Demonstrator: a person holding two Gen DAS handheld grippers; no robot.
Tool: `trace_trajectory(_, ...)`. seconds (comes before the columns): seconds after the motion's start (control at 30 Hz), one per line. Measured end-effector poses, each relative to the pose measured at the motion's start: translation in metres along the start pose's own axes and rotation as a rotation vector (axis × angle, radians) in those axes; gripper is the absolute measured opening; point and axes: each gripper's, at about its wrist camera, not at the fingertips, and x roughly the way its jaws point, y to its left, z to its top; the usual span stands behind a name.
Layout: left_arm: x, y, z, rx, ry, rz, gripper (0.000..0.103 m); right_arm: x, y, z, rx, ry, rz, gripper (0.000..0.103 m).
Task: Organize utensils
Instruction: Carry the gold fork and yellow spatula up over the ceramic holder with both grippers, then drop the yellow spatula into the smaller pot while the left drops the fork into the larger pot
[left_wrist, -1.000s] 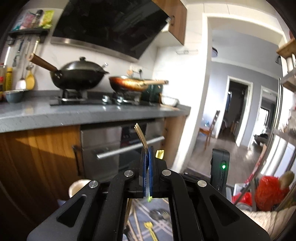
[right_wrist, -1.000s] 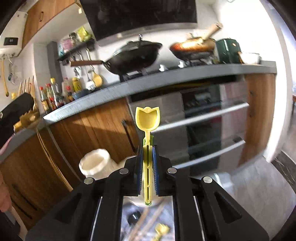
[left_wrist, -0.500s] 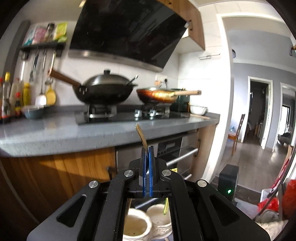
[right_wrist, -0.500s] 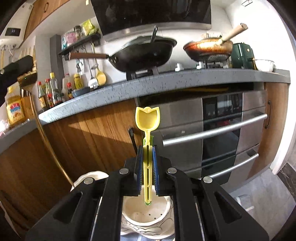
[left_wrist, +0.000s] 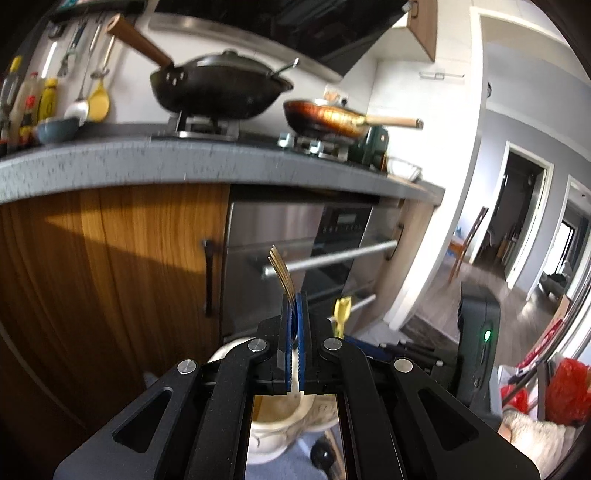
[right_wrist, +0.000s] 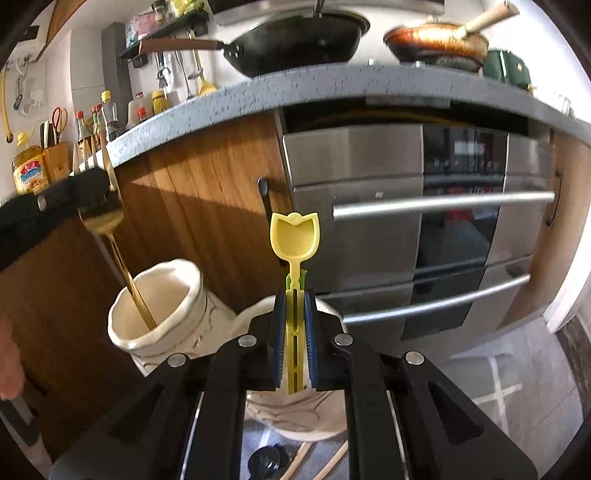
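My left gripper (left_wrist: 294, 300) is shut on a gold fork (left_wrist: 281, 271), tines pointing up. A white ceramic holder (left_wrist: 275, 419) sits right below it. In the right wrist view the left gripper (right_wrist: 62, 205) is at the far left, and the gold fork's handle (right_wrist: 137, 297) reaches down into the mouth of the left white holder (right_wrist: 166, 310). My right gripper (right_wrist: 294, 295) is shut on a yellow tulip-shaped spoon (right_wrist: 294, 238), bowl up. A second white holder (right_wrist: 295, 419) stands just under it, mostly hidden by the jaws. The spoon's tip (left_wrist: 341, 308) also shows in the left wrist view.
Wooden cabinet doors (right_wrist: 207, 199) and a steel oven (right_wrist: 424, 221) stand close behind the holders, under a grey counter (left_wrist: 184, 166) with two pans. Chopsticks (right_wrist: 301, 466) and a black round object (right_wrist: 267, 461) lie on the mat below. A black device (left_wrist: 480, 332) stands at the right.
Both grippers have sunk toward the white holders with their utensils still gripped. The fork's handle now reaches into the left holder, and the spoon hangs over the right one.
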Motion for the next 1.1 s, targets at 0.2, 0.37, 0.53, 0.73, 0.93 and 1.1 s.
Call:
trace_trajectory(0.2, -0.004, 0.012, -0.012, -0.02, 0.015, 0.017, 0.003, 0.008, 0.004, -0.005, -0.005, 0.04, 0.0, 0.01)
trace_trajectory(0.37, -0.003, 0.015, -0.01, -0.005, 0.001, 0.06, 0.004, 0.01, 0.003, -0.006, 0.008, 0.052, 0.008, 0.01)
trace_trajectory(0.53, -0.001, 0.024, -0.009, -0.02, -0.005, 0.081, 0.004, 0.011, 0.0, -0.004, 0.013, 0.043, 0.005, 0.012)
trace_trajectory(0.73, 0.002, 0.03, -0.008, -0.032, 0.003, 0.097, 0.004, 0.01, -0.002, -0.003, 0.026, 0.031, 0.008, 0.025)
trace_trajectory(0.93, 0.005, 0.034, -0.008, -0.042, 0.008, 0.111, 0.014, 0.003, -0.002, 0.001, 0.028, 0.001, 0.005, 0.037)
trace_trajectory(1.1, 0.004, 0.036, -0.007, -0.054, -0.004, 0.133, 0.029, -0.006, -0.004, 0.006, 0.04, -0.02, 0.003, 0.054)
